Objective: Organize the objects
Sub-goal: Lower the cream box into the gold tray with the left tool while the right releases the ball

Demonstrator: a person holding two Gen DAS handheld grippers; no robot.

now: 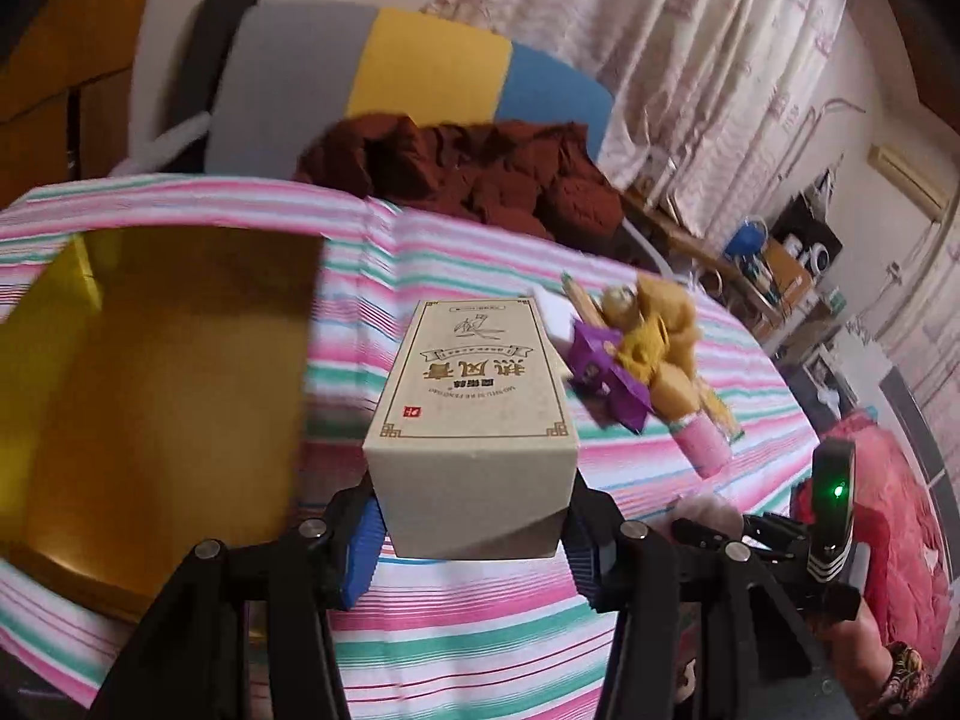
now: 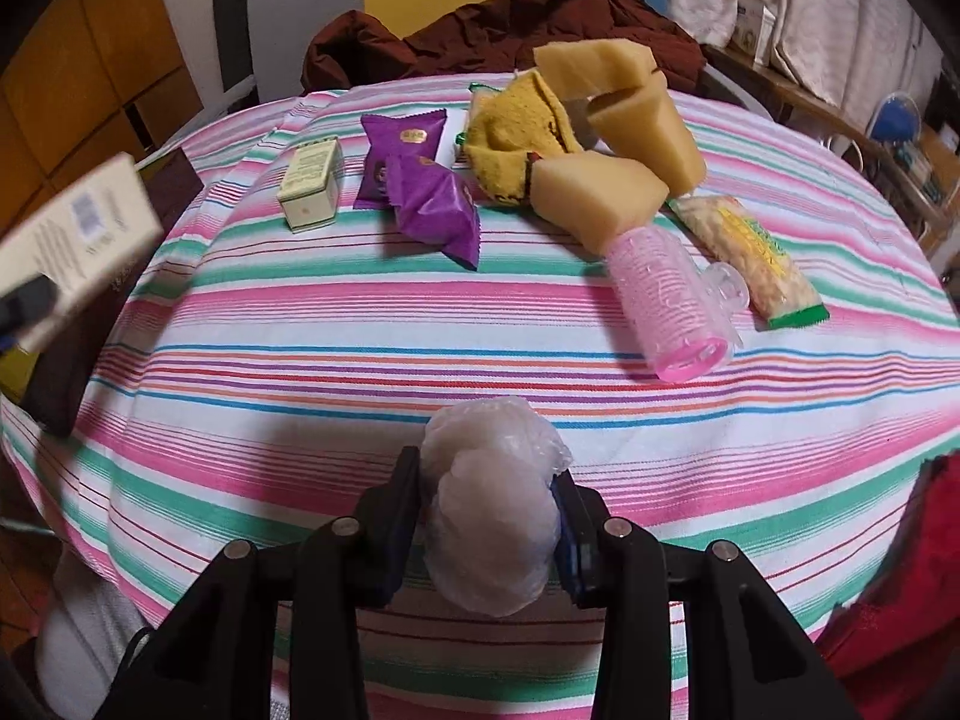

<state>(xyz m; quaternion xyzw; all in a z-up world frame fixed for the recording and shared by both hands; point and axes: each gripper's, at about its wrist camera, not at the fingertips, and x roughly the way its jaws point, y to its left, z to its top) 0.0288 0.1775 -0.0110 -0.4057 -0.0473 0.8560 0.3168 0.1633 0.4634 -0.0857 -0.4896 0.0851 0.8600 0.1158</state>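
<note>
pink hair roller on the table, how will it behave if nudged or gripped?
The pink hair roller lies on its side on the striped tablecloth, so a nudge would probably roll it. It looks hollow and thin-walled: likely light, possibly squashing under a firm pinch. Its bristly surface should resist slipping.

A counter draped in a pink, green and white striped cloth fills the middle of both views. Behind it, at the top of the frame, stands a chair with a grey, yellow and blue back and a dark red garment heaped on it. Pale patterned curtains hang at upper right, wooden cabinet panels at upper left.
</note>
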